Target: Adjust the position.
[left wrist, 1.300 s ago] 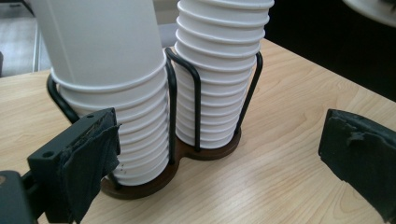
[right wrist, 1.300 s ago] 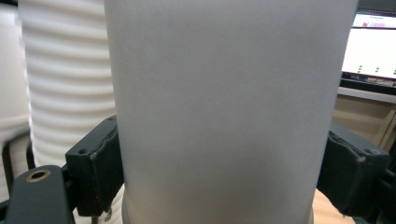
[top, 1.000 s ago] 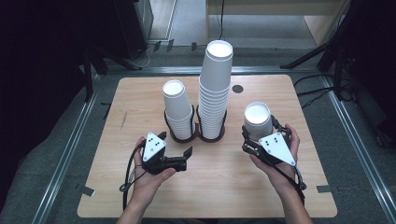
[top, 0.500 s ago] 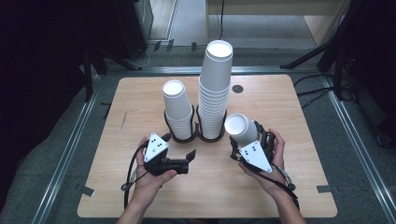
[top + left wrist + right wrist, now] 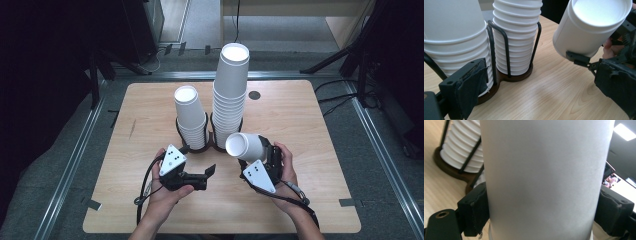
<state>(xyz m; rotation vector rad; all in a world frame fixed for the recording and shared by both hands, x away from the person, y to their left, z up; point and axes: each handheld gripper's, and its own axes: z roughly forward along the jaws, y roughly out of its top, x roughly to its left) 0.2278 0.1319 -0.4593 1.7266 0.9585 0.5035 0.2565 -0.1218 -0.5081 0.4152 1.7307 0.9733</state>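
The right tongs (image 5: 246,159) pinch a single white paper cup (image 5: 244,146) across its wall, one black pad on each side as the right gripper view shows; their jaws have just been opening slightly, yet the pads press the cup. The cup is tipped with its open mouth turned toward the left, clear of the tabletop (image 5: 305,125), just near and right of the tall stack (image 5: 229,95). The left tongs (image 5: 210,171) lie low over the tabletop with nothing between them, standing spread, pointed toward the held cup. Beyond them a black wire holder (image 5: 207,142) carries two columns: the tall stack on the right and a shorter stack (image 5: 190,117) on the left. Judged from this layout, one cup is separated and in hand but not yet placed; seating it on a stack remains to be done.
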